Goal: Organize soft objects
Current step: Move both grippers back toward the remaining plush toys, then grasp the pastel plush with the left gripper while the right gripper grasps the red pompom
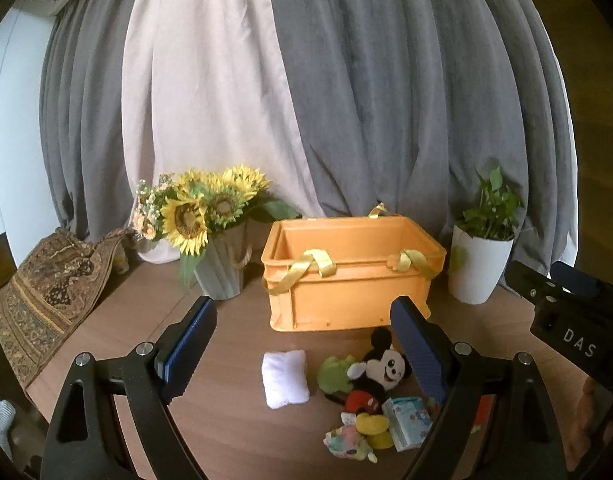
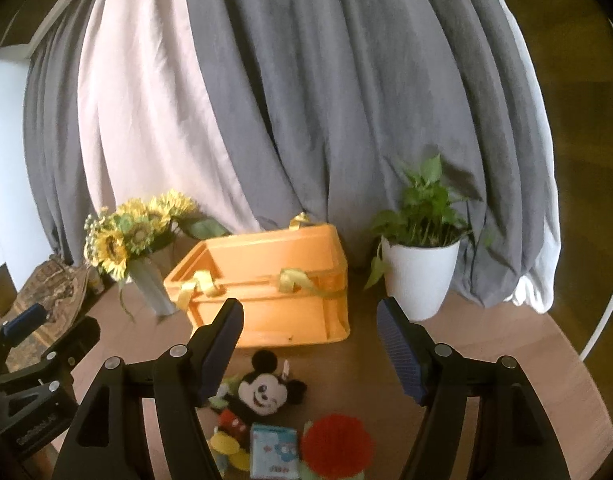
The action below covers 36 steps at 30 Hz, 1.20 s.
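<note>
Soft toys lie in a heap on a brown table, just in front of an orange crate: a mouse doll, a white pillow, a green plush, a small cloth book and a red pompom. Left gripper and right gripper hover above them, jaws spread, nothing between the pads. Sunflowers and a potted plant flank the crate before grey curtains.
</note>
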Each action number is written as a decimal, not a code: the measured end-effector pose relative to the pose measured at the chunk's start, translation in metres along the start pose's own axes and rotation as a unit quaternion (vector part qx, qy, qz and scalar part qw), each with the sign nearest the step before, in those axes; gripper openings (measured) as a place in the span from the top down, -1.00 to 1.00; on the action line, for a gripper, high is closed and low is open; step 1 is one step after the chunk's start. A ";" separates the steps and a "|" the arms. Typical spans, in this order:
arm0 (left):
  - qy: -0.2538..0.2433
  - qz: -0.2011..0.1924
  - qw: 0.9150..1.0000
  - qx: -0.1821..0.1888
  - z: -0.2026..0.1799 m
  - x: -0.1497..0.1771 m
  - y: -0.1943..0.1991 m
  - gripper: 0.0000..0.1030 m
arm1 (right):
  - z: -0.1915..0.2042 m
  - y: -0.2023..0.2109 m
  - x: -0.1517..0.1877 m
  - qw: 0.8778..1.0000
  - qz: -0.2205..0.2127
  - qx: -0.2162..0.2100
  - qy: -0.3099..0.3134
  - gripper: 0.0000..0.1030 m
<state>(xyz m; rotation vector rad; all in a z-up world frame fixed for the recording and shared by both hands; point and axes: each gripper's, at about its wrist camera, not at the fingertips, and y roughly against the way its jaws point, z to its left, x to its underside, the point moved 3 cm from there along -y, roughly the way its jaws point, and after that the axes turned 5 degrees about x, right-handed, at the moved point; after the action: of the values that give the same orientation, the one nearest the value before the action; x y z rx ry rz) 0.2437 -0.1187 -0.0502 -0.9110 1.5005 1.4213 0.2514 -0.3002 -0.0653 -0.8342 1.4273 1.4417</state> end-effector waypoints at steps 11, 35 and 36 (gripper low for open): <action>0.013 0.051 0.999 0.008 -0.013 0.042 -0.011 -0.73 | -0.013 -0.008 0.039 0.999 0.045 -0.013 0.001 -0.36; 0.043 0.177 0.983 0.011 -0.024 0.118 -0.057 -0.69 | -0.028 -0.055 0.118 0.988 0.152 -0.018 -0.014 -0.36; 0.047 0.181 0.982 0.012 -0.023 0.120 -0.060 -0.66 | -0.028 -0.058 0.120 0.987 0.156 -0.019 -0.015 -0.36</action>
<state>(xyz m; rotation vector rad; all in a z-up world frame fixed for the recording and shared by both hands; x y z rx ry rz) 0.2526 -0.1411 -0.1838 -0.7227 1.8193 1.6284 0.2586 -0.3161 -0.2006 -0.6275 1.5629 1.7114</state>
